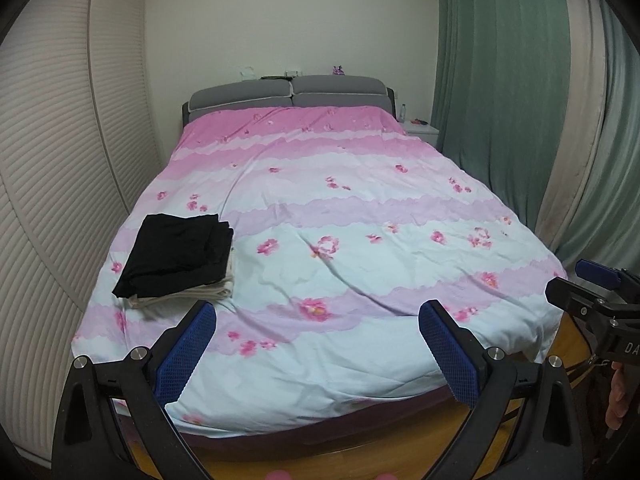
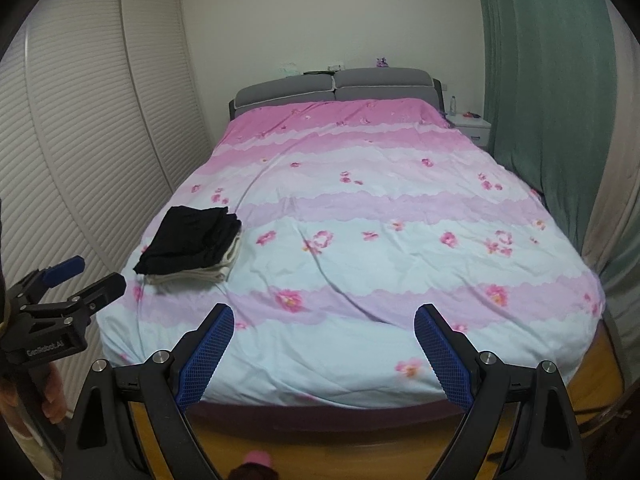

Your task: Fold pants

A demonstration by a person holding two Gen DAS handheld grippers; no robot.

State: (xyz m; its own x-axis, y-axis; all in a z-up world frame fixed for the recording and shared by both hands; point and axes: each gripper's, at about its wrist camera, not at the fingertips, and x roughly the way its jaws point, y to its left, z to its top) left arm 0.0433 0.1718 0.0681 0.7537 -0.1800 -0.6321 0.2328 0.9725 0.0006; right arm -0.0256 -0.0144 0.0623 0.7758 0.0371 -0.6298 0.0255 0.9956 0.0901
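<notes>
Folded black pants (image 1: 176, 254) lie on top of a folded cream garment (image 1: 188, 294) at the bed's front left; the stack also shows in the right wrist view (image 2: 192, 240), cream layer (image 2: 200, 274). My left gripper (image 1: 316, 344) is open and empty, held off the foot of the bed, right of the stack. My right gripper (image 2: 324, 344) is open and empty, also off the foot of the bed. Each gripper shows in the other's view: the right one (image 1: 572, 280) at the right edge, the left one (image 2: 100, 276) at the left edge.
The bed has a pink and pale blue floral duvet (image 1: 340, 220) and a grey headboard (image 1: 288, 94). A louvred white wardrobe (image 1: 52, 160) is close on the left. Green curtains (image 1: 500, 100) hang on the right. A white nightstand (image 2: 470, 126) stands by the headboard. Wooden floor (image 2: 360, 456) lies below.
</notes>
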